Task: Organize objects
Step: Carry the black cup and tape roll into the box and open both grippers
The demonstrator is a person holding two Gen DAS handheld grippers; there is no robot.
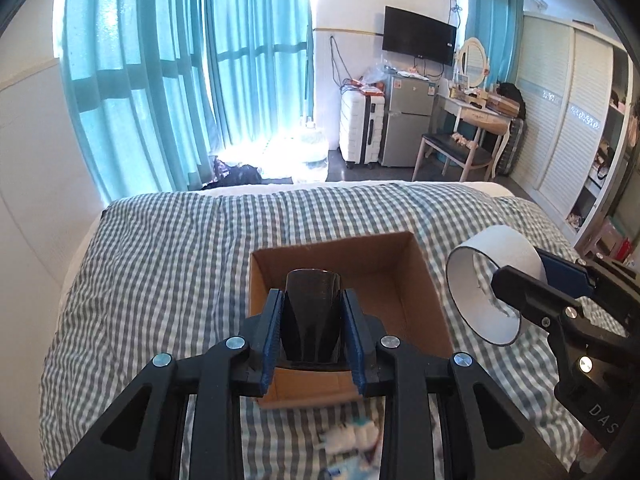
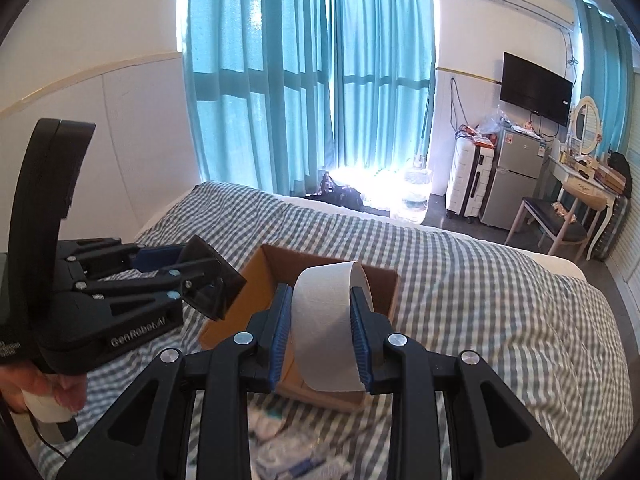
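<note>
We hold the black cup (image 1: 313, 316) in the left hand-held gripper (image 1: 313, 334), the tape roll (image 2: 329, 322) in the right hand-held gripper (image 2: 323, 336) — we should lower each fully inside the cardboard box (image 1: 416, 280) before releasing.

Black plastic left gripper (image 1: 313, 334) with ribbed blue pads (image 1: 271, 340), silver screws; right gripper (image 2: 322, 334) alike; white "GenRobot.AI" lettering; bare hand (image 2: 38, 390) on white handle.

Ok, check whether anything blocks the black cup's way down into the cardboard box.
Nothing visible does: the left gripper holds the black cup over the open cardboard box, whose visible floor looks bare.
</note>
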